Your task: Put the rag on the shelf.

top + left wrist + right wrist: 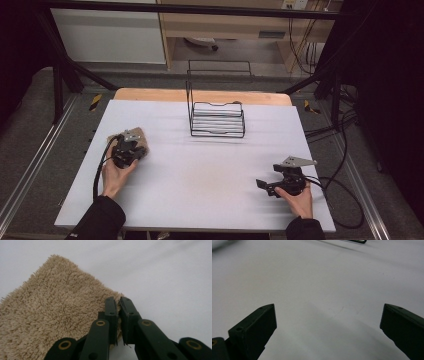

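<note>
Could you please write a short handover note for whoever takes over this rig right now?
Left gripper: shut on the near corner of the beige towel, which lies at the left side of the white table.
Right gripper: open, nothing between its jaws, held low over bare table at the right.
Wire rack: stands at the far middle of the table, nothing in it.
Done: towel corner gripped.
Left: towel is not yet lifted; probably move it toward the rack.

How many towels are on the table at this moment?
1. The beige towel lies at the table's left side, its corner pinched in the left gripper. Nothing suggests another, though the wire rack could hide little.
</note>
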